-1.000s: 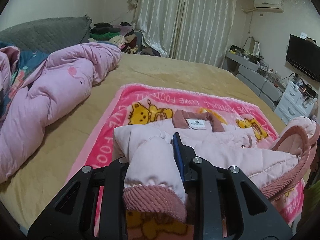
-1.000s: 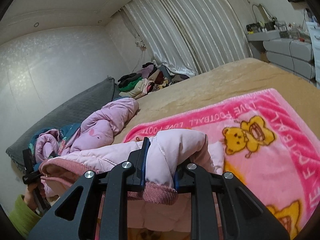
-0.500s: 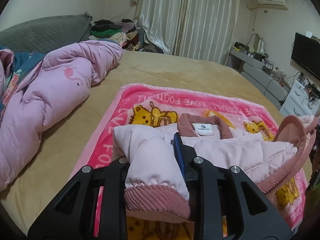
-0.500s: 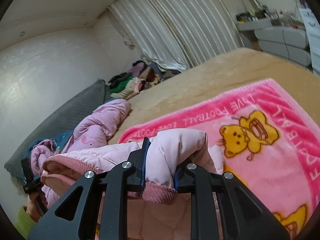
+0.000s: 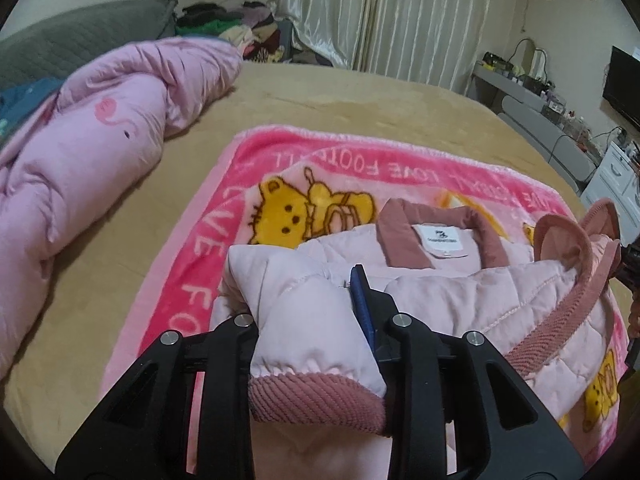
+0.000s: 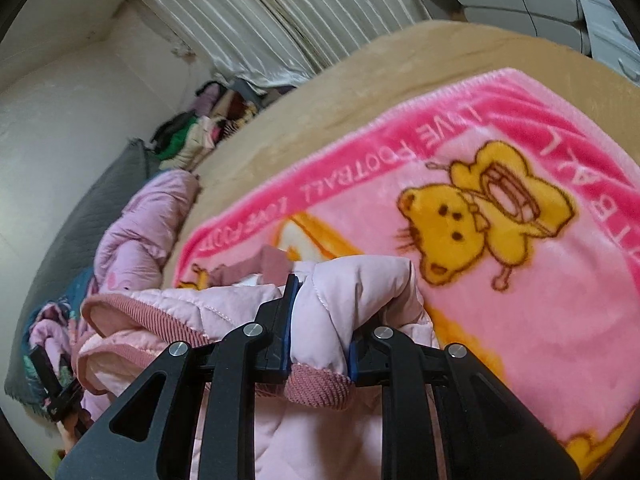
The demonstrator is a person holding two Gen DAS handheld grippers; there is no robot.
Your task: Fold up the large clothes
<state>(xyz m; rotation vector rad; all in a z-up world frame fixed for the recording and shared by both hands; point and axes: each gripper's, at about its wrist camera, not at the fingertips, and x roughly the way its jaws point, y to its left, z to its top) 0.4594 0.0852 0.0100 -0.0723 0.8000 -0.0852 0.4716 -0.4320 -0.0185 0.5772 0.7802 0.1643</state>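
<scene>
Both grippers hold a sleeve of the pink puffy jacket.

The left gripper [image 5: 312,320] has its jaws clenched on one sleeve [image 5: 308,328] of the pink jacket [image 5: 460,304], with the rosy ribbed cuff [image 5: 316,400] sticking out toward the camera. The right gripper [image 6: 318,324] has its jaws clenched on the other sleeve [image 6: 344,304], and its cuff [image 6: 320,388] pokes out too. Just past the left jaws, the jacket lies on the bright pink blanket [image 5: 208,248] with yellow bears. Its rosy collar [image 5: 400,240] and white tag [image 5: 442,240] face up. To the right of the left jaws, the jacket's ribbed hem [image 5: 568,312] is lifted. The blanket lies on the tan bed [image 5: 360,96]. Far to the left of the left jaws is a bunched pink quilt [image 5: 100,148]. Behind the bed hang pale curtains [image 5: 384,16], with a pile of clothes [image 5: 236,28] near them.
</scene>
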